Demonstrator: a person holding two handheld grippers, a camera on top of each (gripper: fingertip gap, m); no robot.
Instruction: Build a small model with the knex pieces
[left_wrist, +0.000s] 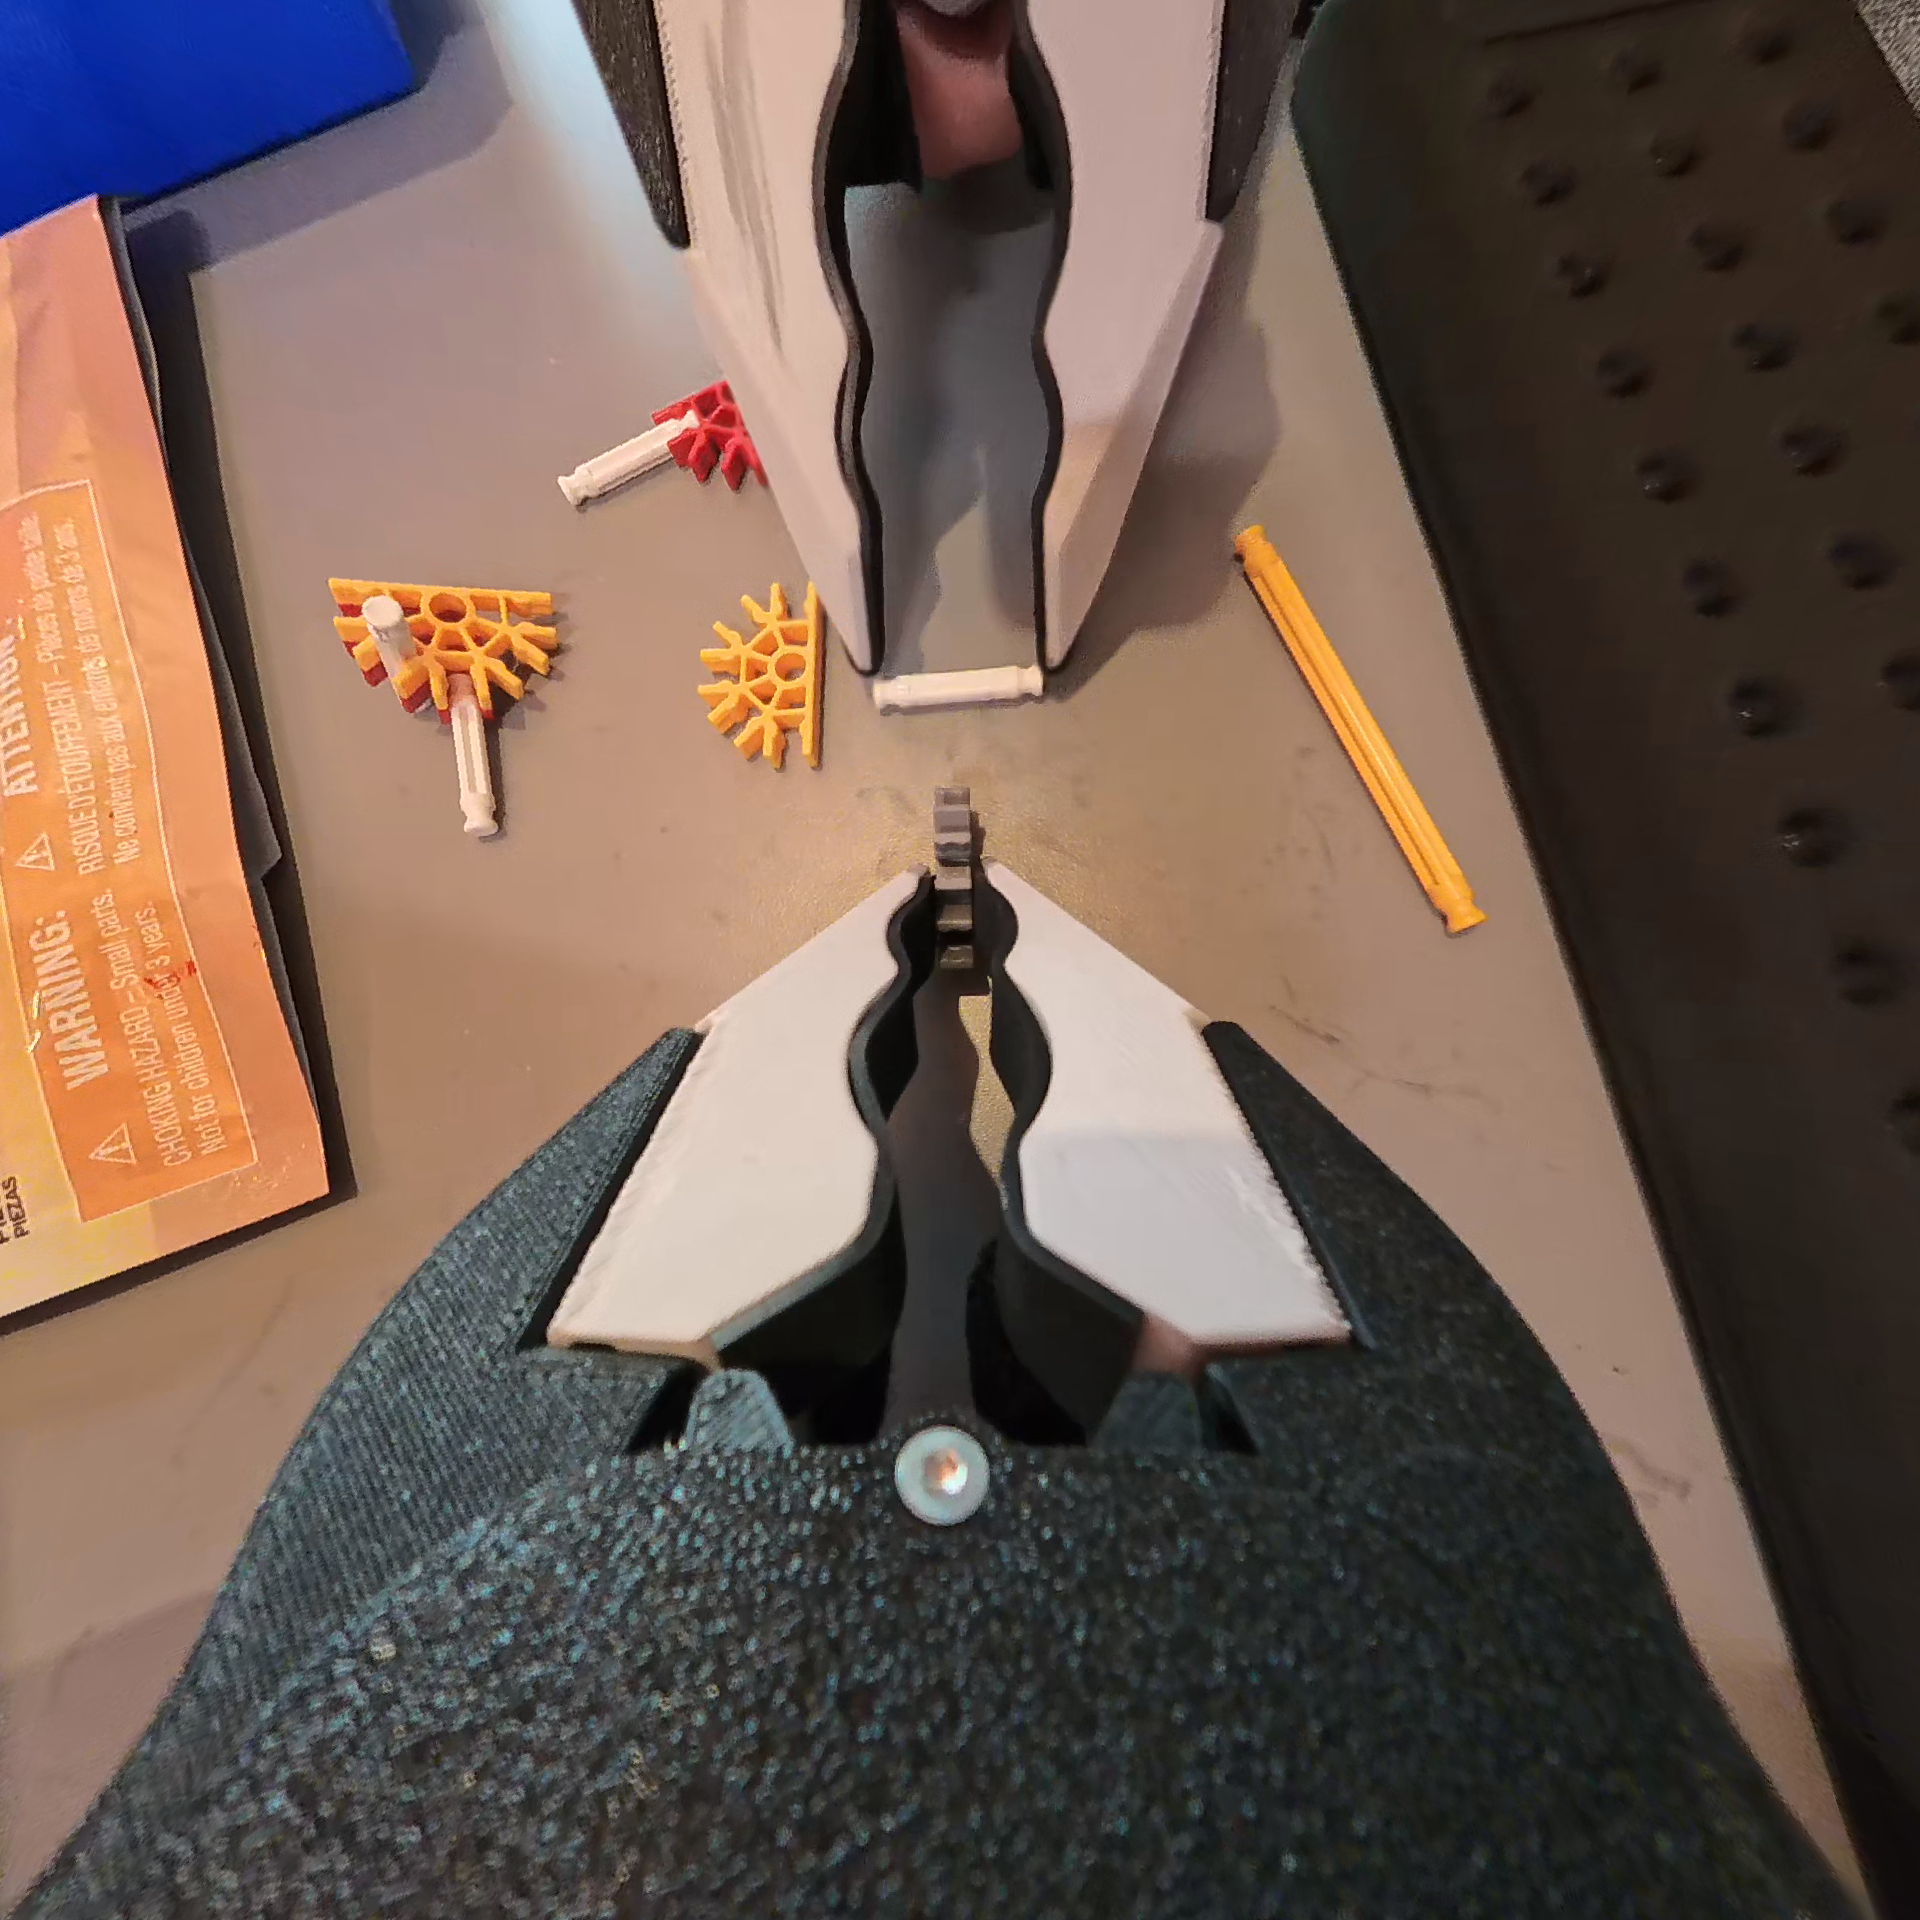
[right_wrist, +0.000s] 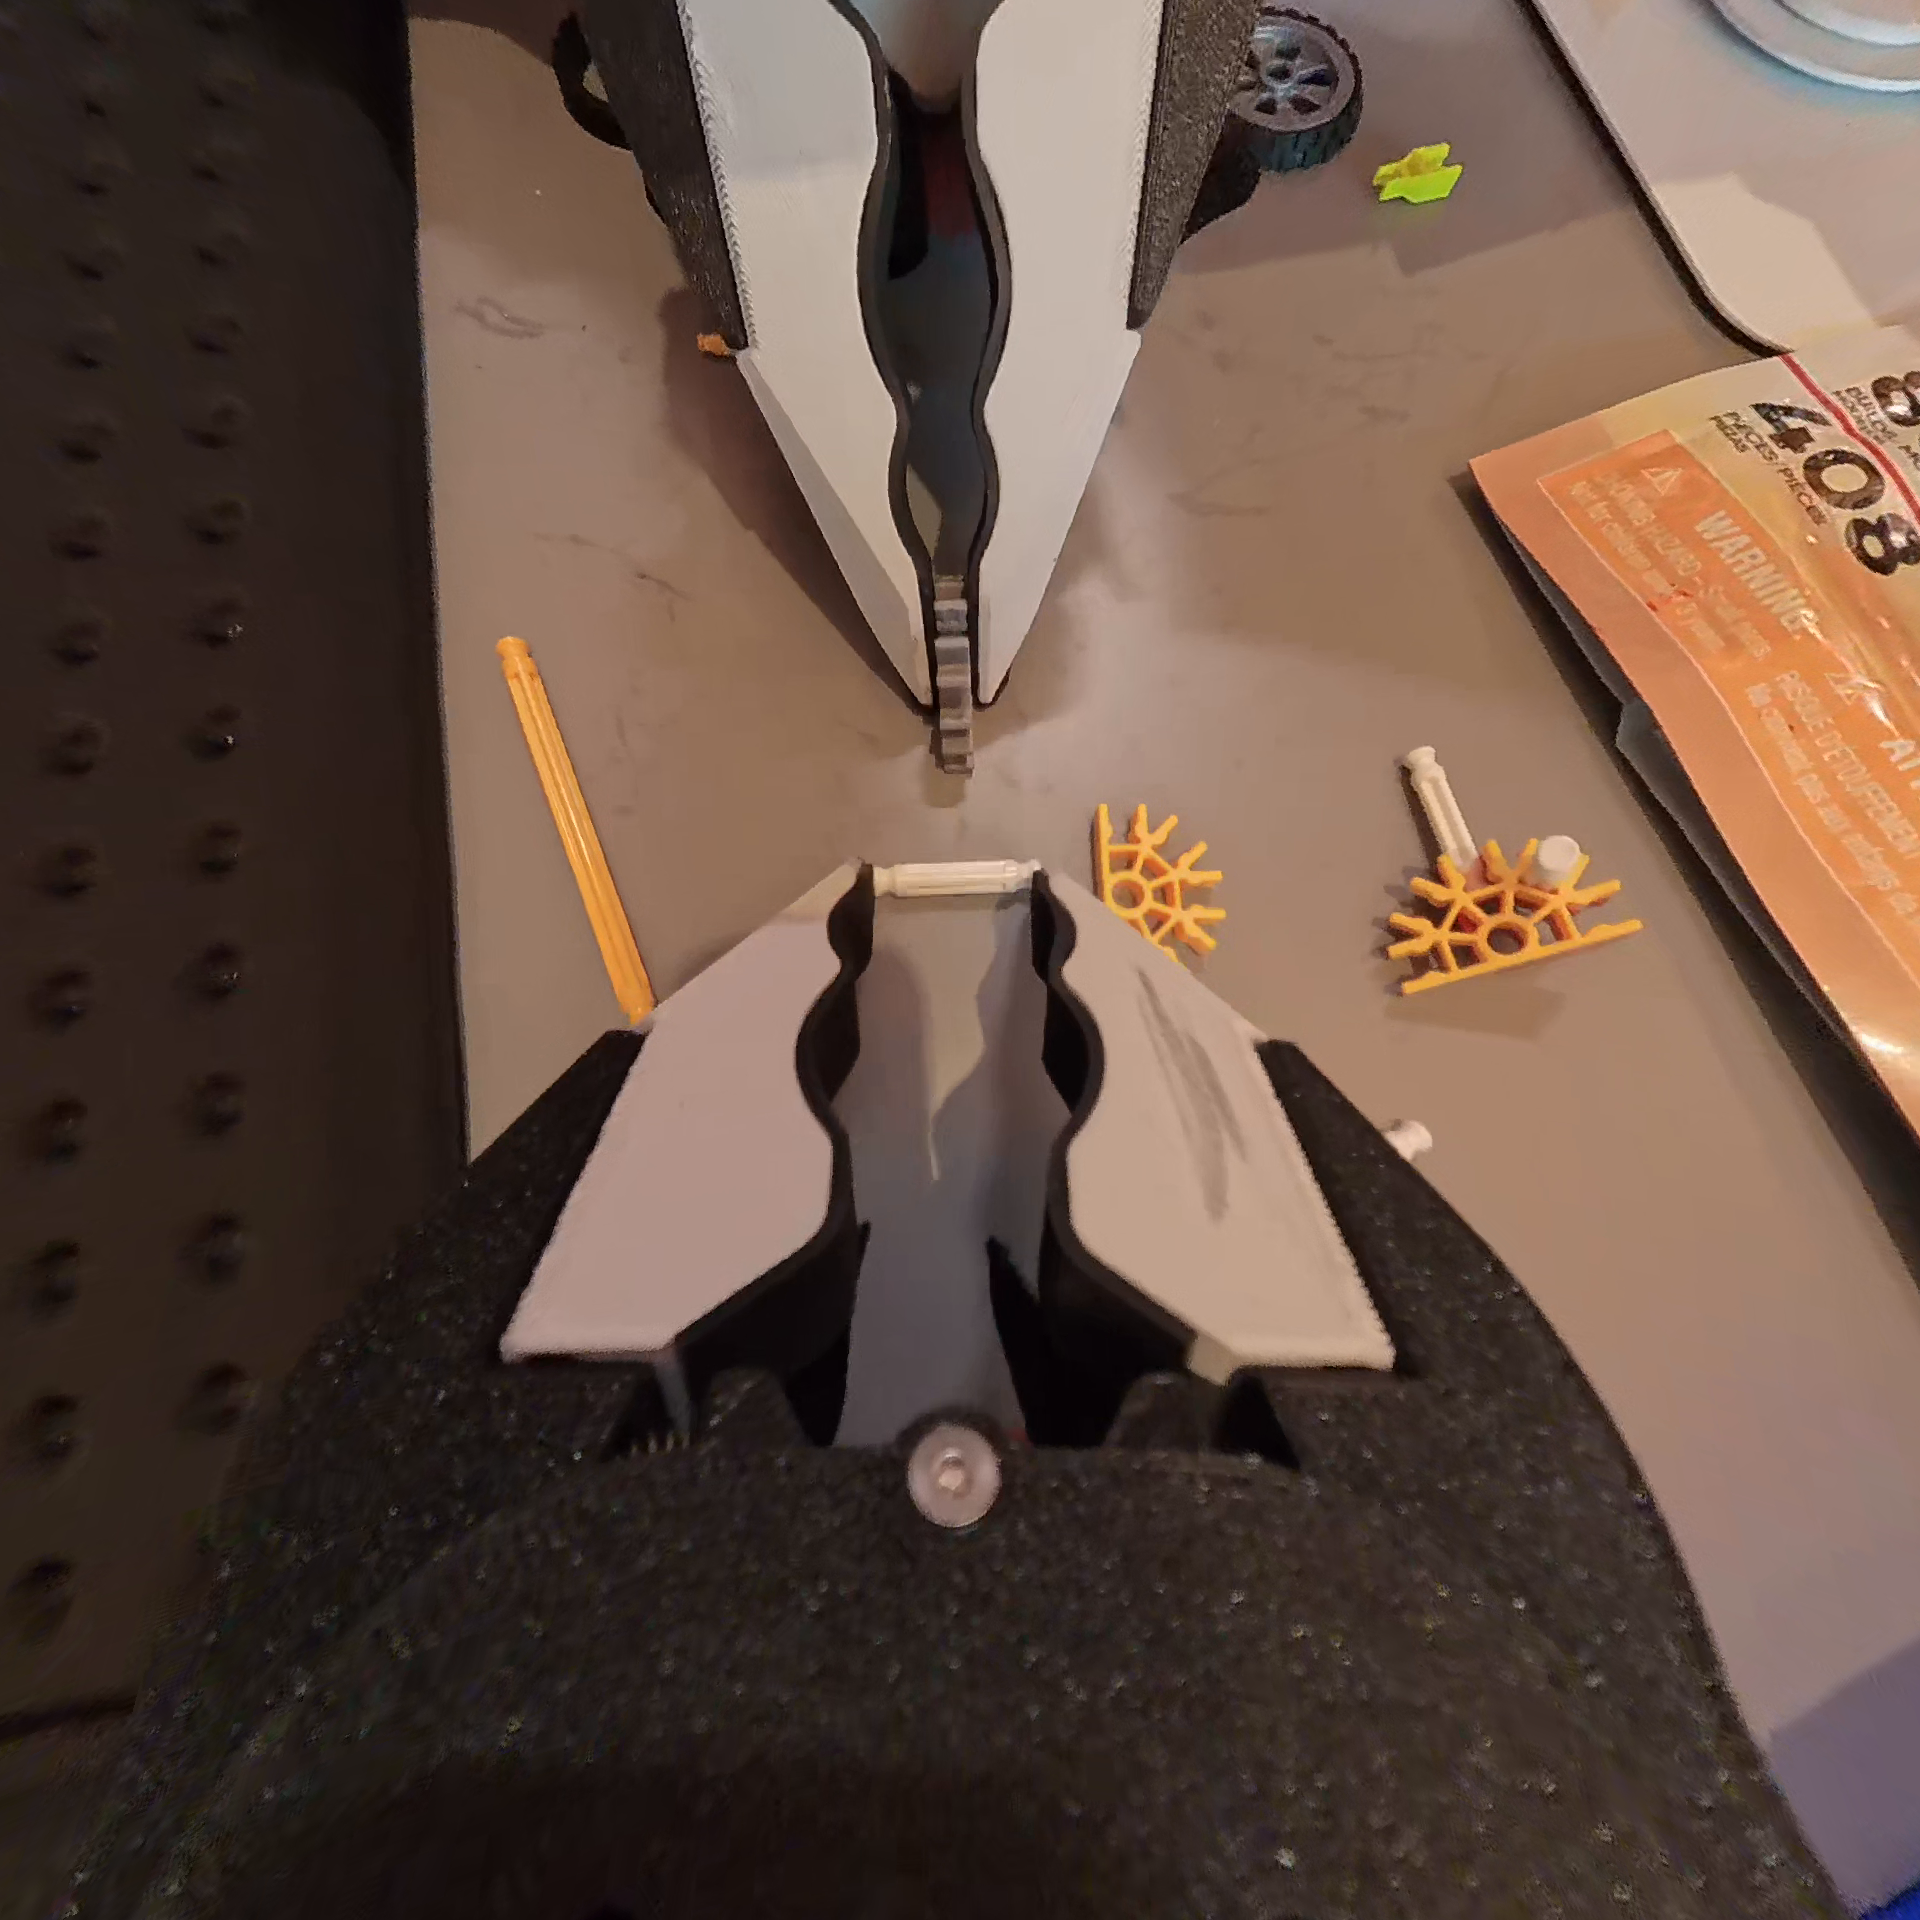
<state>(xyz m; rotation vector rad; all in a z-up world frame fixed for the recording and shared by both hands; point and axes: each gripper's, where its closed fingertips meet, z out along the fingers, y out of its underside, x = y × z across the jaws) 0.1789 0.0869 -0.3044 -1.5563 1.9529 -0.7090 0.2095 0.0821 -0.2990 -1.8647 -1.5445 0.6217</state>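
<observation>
In the left wrist view, the left gripper (left_wrist: 954, 883) had its jaws nearly together, pinching a grey connector (left_wrist: 954, 831) that stuck out past the tips above the grey table (left_wrist: 1143, 935). Opposite, the right gripper (left_wrist: 956, 665) pointed back at it, jaws narrowly apart with a white rod (left_wrist: 956, 688) spanning crosswise between the tips. A yellow connector (left_wrist: 771, 681) lay just beside that gripper, a red connector with a white rod (left_wrist: 675, 442) behind it, and a yellow-and-red cluster (left_wrist: 447, 649) further out. A long yellow rod (left_wrist: 1356, 727) lay near a black studded mat (left_wrist: 1662, 520). An orange bag (left_wrist: 125, 779) lay at the edge.

In the right wrist view, the right gripper (right_wrist: 954, 878) gripped the white rod (right_wrist: 954, 876) by its ends. The left gripper (right_wrist: 951, 707) faced it, clamped on the grey connector (right_wrist: 954, 696). The yellow connector (right_wrist: 1153, 883), the cluster (right_wrist: 1496, 925), the yellow rod (right_wrist: 571, 821), a black wheel (right_wrist: 1299, 83) and a green piece (right_wrist: 1415, 175) lay around.
</observation>
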